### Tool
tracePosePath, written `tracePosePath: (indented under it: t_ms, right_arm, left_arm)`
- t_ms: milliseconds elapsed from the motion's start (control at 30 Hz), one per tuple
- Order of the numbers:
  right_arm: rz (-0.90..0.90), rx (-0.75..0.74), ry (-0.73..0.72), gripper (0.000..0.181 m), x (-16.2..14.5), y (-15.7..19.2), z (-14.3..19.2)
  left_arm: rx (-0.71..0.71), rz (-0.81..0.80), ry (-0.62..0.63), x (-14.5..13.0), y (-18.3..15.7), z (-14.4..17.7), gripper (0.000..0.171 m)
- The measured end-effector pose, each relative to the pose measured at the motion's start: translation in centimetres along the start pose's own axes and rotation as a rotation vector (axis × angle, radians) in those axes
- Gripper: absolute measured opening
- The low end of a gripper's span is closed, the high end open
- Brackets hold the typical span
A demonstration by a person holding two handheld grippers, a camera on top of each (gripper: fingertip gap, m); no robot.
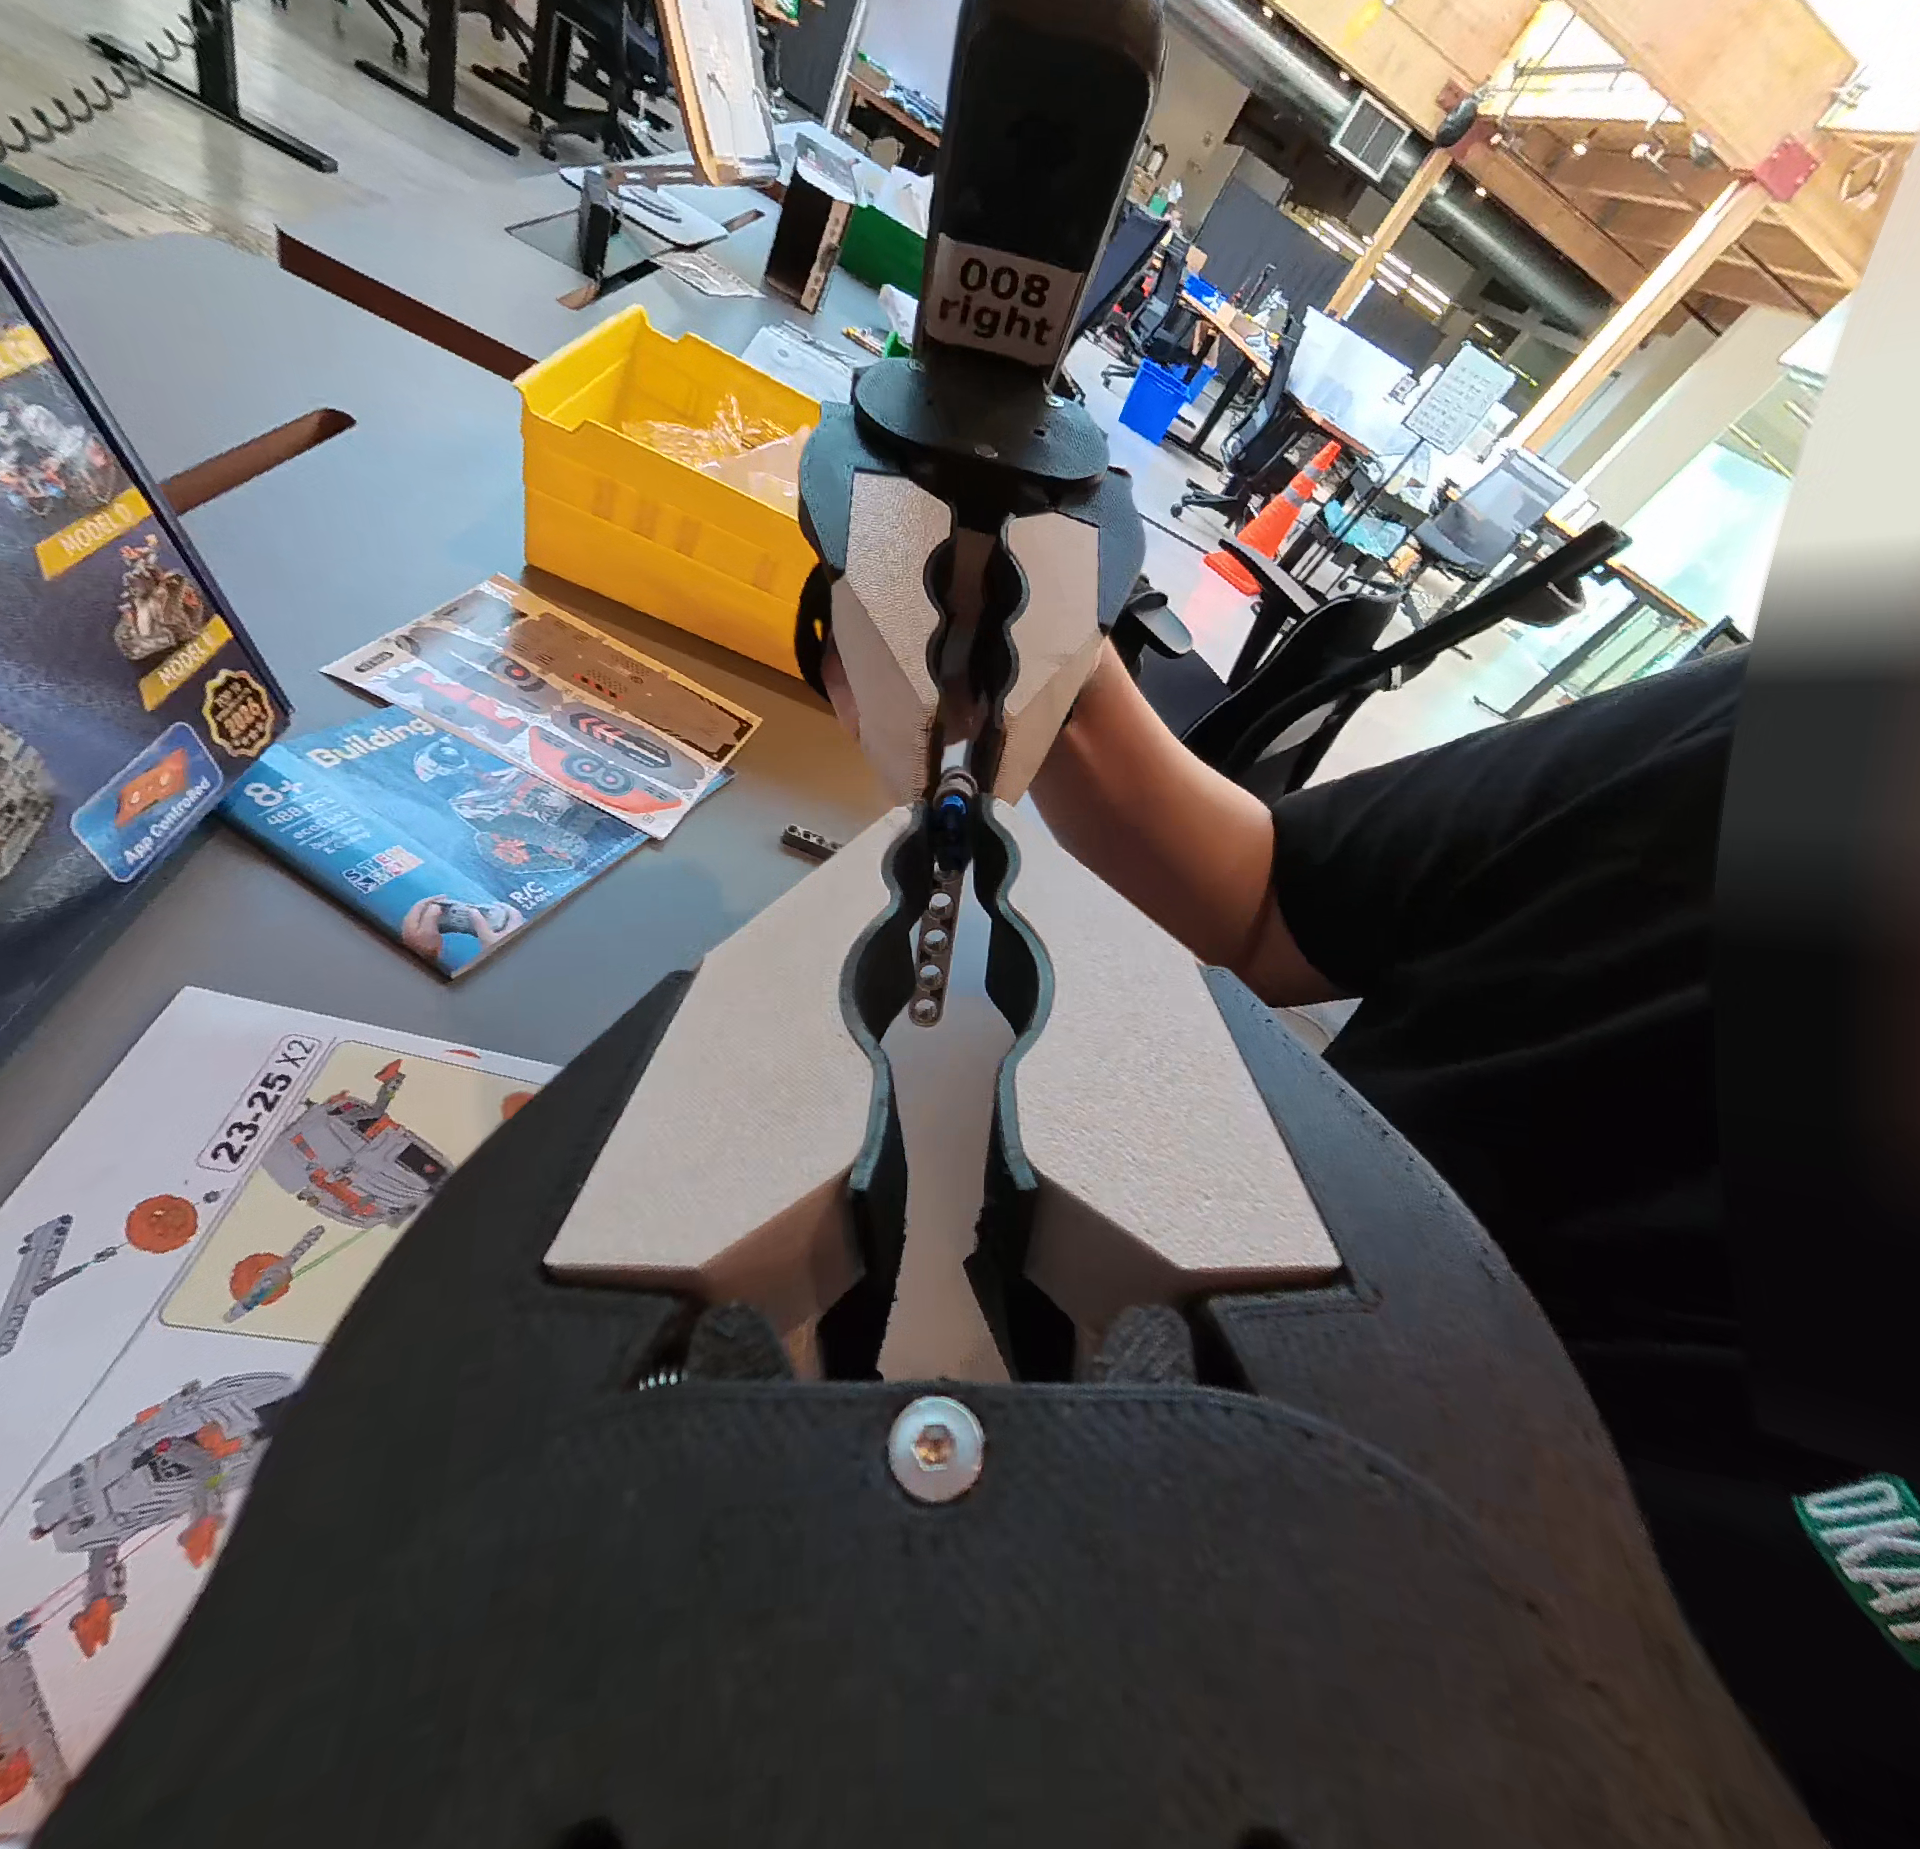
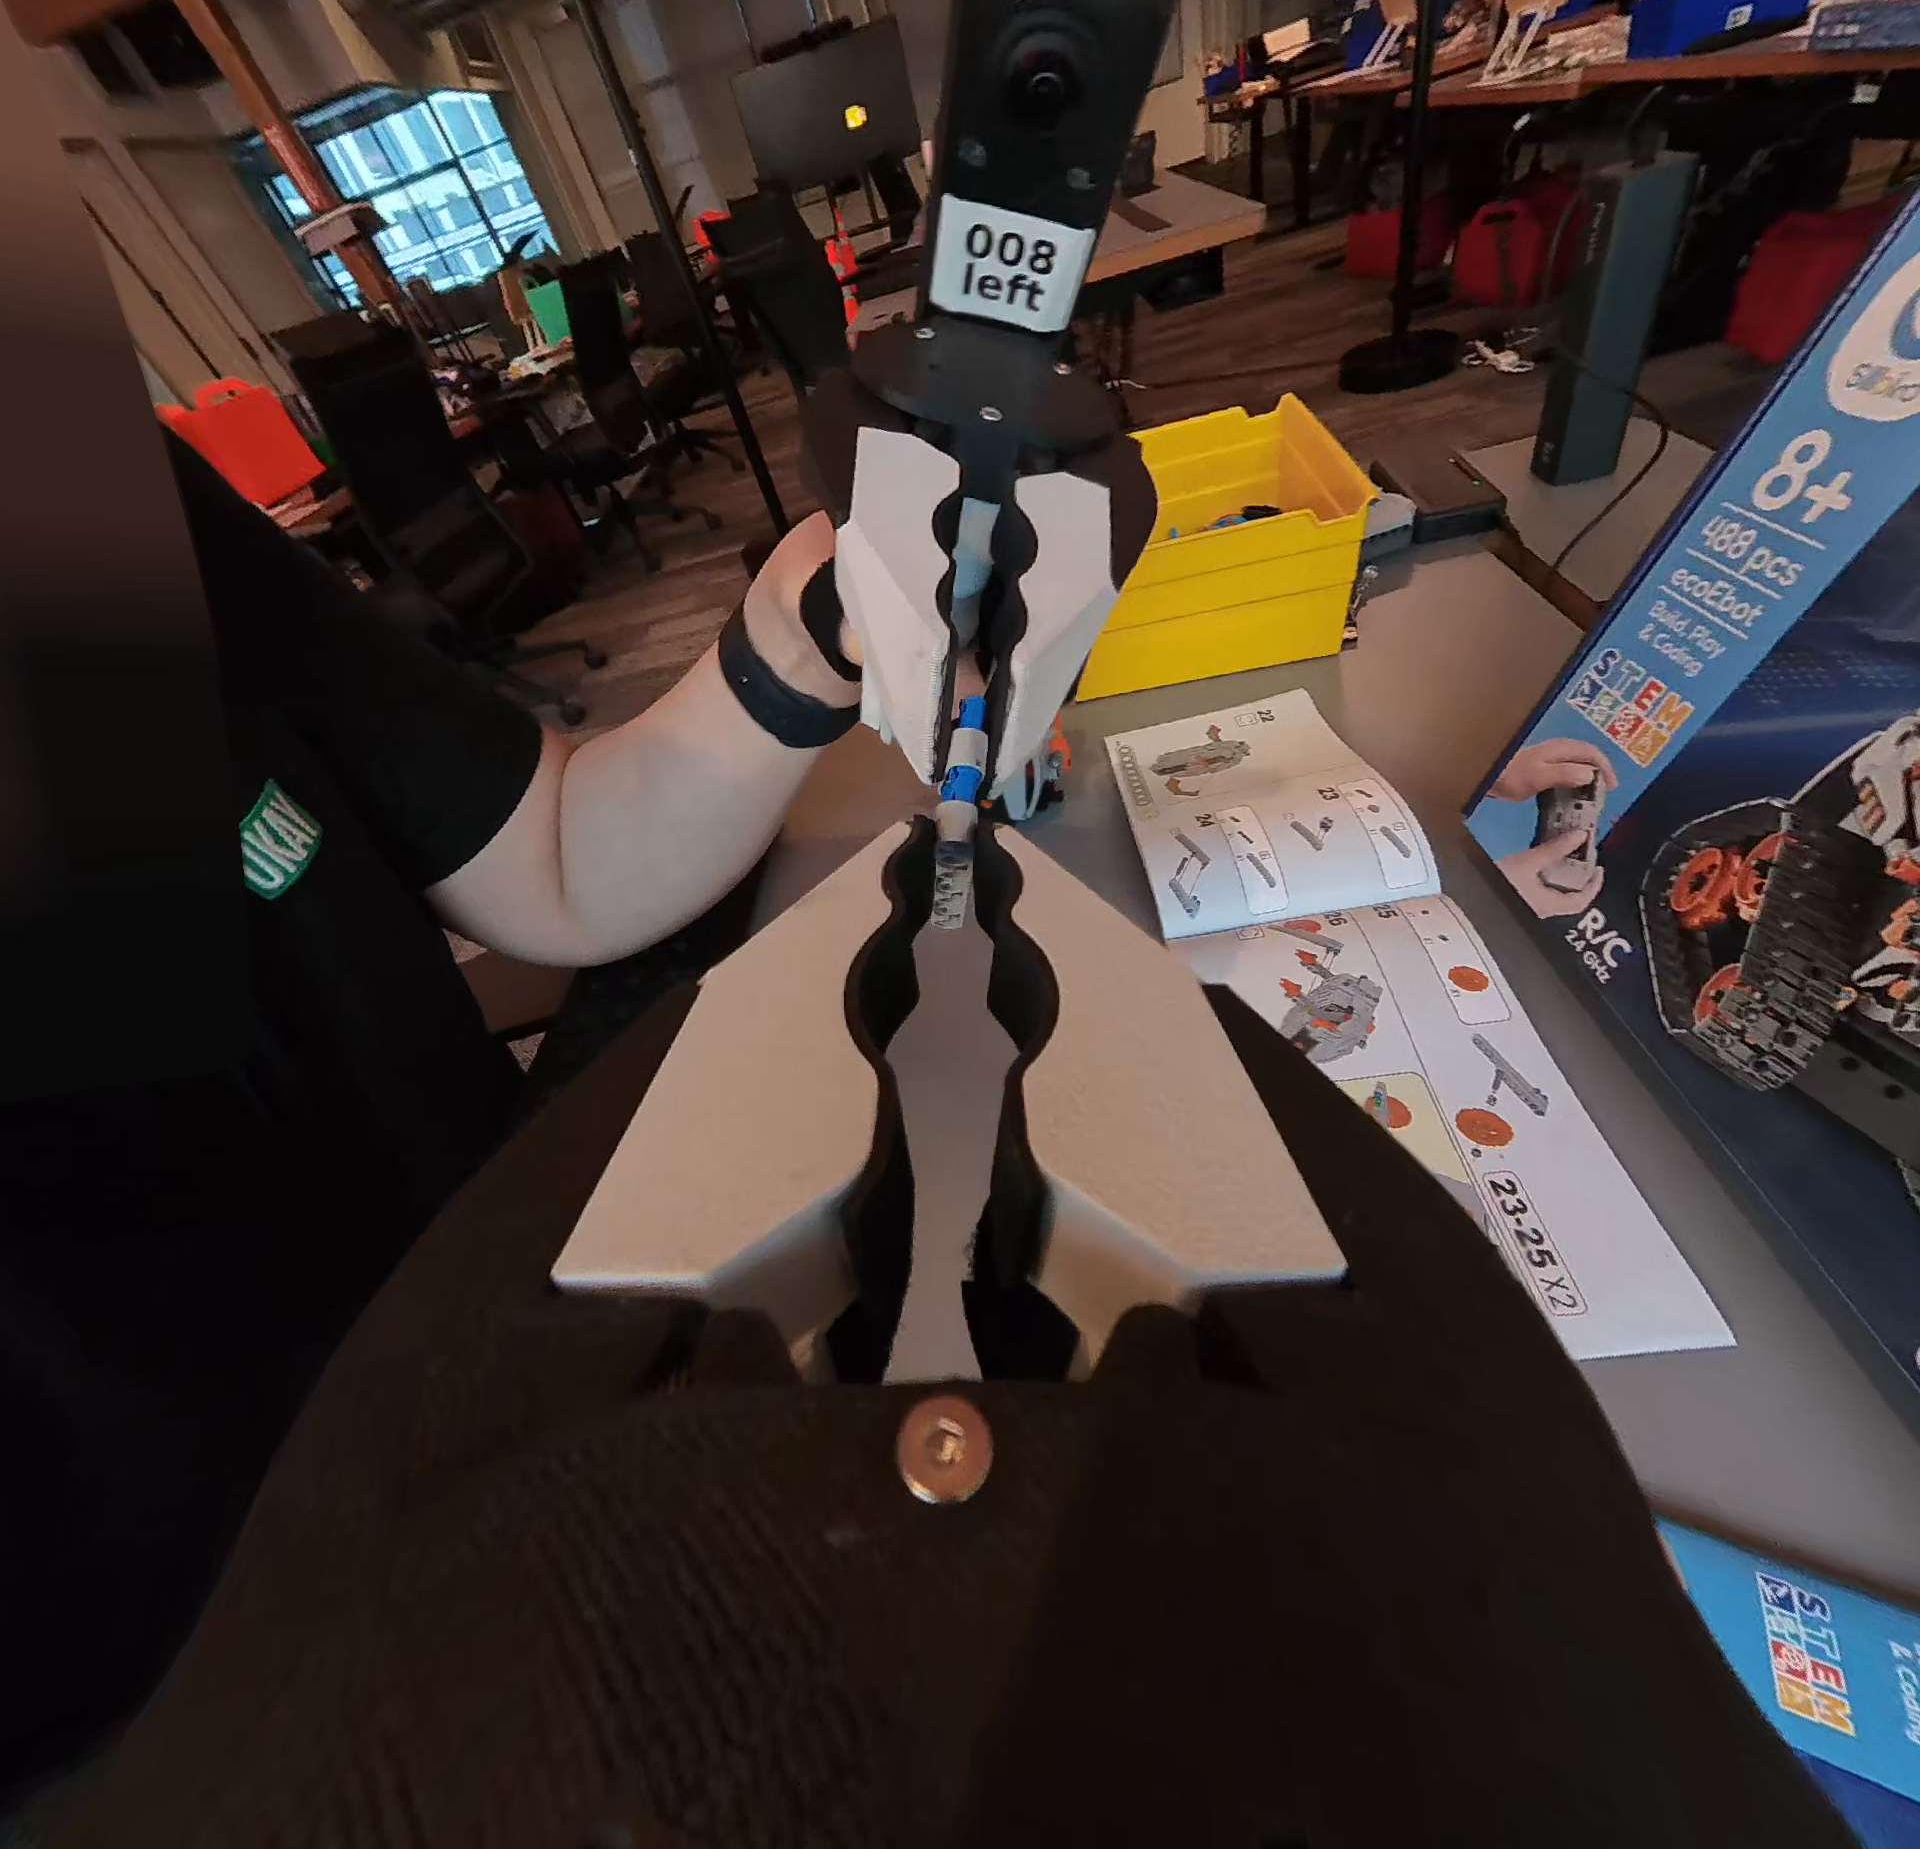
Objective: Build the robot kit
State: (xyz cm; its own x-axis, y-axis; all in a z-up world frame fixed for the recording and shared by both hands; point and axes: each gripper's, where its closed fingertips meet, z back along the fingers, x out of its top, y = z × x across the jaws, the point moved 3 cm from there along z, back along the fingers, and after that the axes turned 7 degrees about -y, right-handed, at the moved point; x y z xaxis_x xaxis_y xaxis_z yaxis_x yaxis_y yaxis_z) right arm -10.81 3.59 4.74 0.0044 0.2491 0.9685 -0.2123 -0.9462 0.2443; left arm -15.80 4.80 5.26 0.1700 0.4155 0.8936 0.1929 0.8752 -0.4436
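Left gripper (image 1: 945, 828), its black body and pale fingers filling the foreground, meets the right gripper (image 2: 951, 833) tip to tip above a grey table (image 1: 416, 511), each held in a person's hand. The left gripper's fingers are drawn together at their tips on a grey holed beam (image 1: 932, 942), which runs back between them towards the camera. The right gripper's fingers are likewise pinched on a short grey holed piece (image 2: 951, 880). A blue pin (image 1: 948, 812) sits in the narrow space where the two sets of tips meet; whether the parts are joined cannot be told.

On the table, a large blue toy-kit box (image 1: 94, 656) stands upright at the edge. An open instruction sheet (image 1: 208, 1228) lies flat beside it. A yellow bin (image 1: 644, 511) sits farther back, behind a blue booklet (image 1: 416, 843) partly overlapped by a sticker sheet (image 1: 561, 698). A small dark holed piece (image 1: 810, 841) lies loose just beside the sticker sheet.
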Motion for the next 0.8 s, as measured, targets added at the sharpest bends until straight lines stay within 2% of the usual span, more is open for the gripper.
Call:
tracePosePath:
  t_ms: [100,300,433,567,667,800]
  right_arm:
    - [0.013,0.051,-0.008,0.004,0.0,0.6,-0.1]
    - [0.013,0.072,-0.004,0.004,-0.4,0.6,-0.1]
    - [-0.019,0.022,0.023,0.004,-0.8,-0.2,-0.2]
    - [-0.082,-0.058,0.014,0.004,-1.0,-1.7,-0.4]
    - [-0.116,-0.100,0.004,0.005,-1.3,-2.6,-0.5]
    - [-0.091,-0.019,-0.021,0.005,-1.0,-1.6,-0.6]
  left_arm:
    - [-0.055,0.036,0.002,-0.1,-0.4,0.1,0.007]
    - [-0.059,0.026,0.018,-0.4,-0.5,0.0,0.006]
    - [0.039,-0.034,0.053,-0.6,0.2,0.0,0.006]
    - [0.194,-0.132,0.083,-0.4,1.2,0.0,0.007]
    - [0.256,-0.145,0.088,-0.4,2.0,0.0,0.007]
    - [0.126,-0.053,0.046,-0.4,1.3,0.2,0.007]
